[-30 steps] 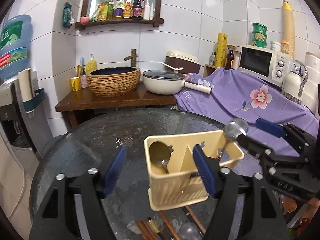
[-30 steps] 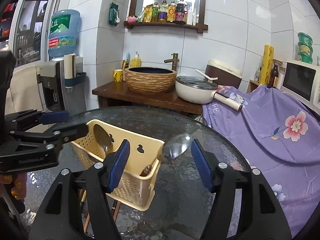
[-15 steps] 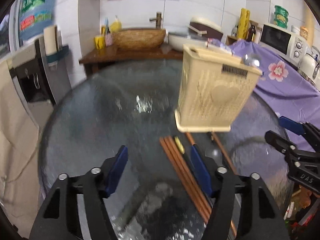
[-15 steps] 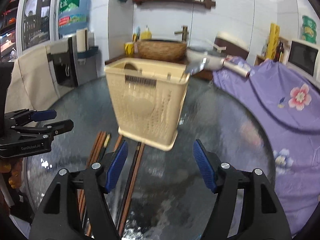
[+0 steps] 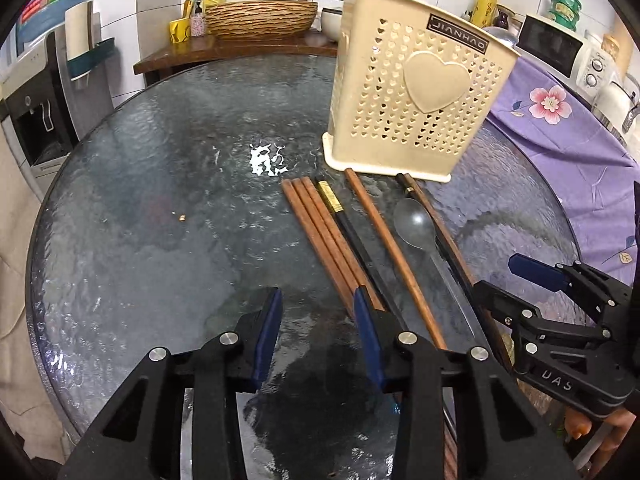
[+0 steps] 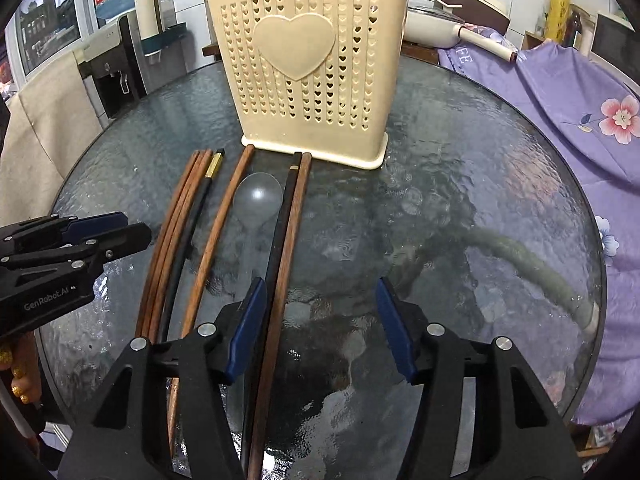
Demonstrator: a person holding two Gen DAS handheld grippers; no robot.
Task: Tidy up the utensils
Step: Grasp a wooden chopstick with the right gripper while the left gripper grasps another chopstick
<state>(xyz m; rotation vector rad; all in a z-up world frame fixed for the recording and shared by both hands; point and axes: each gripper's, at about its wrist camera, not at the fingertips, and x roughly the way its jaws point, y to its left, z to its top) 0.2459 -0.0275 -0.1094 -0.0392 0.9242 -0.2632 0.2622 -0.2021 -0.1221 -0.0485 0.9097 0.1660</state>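
Note:
A cream perforated utensil holder (image 5: 416,92) with a heart on its side stands upright on the round glass table (image 5: 160,208); it also shows in the right wrist view (image 6: 312,68). Several wooden and black chopsticks (image 5: 332,240) and a metal spoon (image 5: 416,224) lie flat in front of it, also seen in the right wrist view as chopsticks (image 6: 180,232) and spoon (image 6: 258,200). My left gripper (image 5: 318,336) is open and empty, low over the table just left of the chopsticks. My right gripper (image 6: 322,320) is open and empty, beside the rightmost chopsticks.
A purple flowered cloth (image 6: 560,92) covers the counter to the right, with a microwave (image 5: 560,48) on it. A wooden stand with a woven basin (image 5: 260,20) and a pot (image 6: 436,26) is behind the table. A water dispenser (image 5: 36,92) stands at left.
Both grippers have dropped from above the holder and pulled back to low over the table near the chopsticks. A spoon that the right gripper held at the holder now stands inside it.

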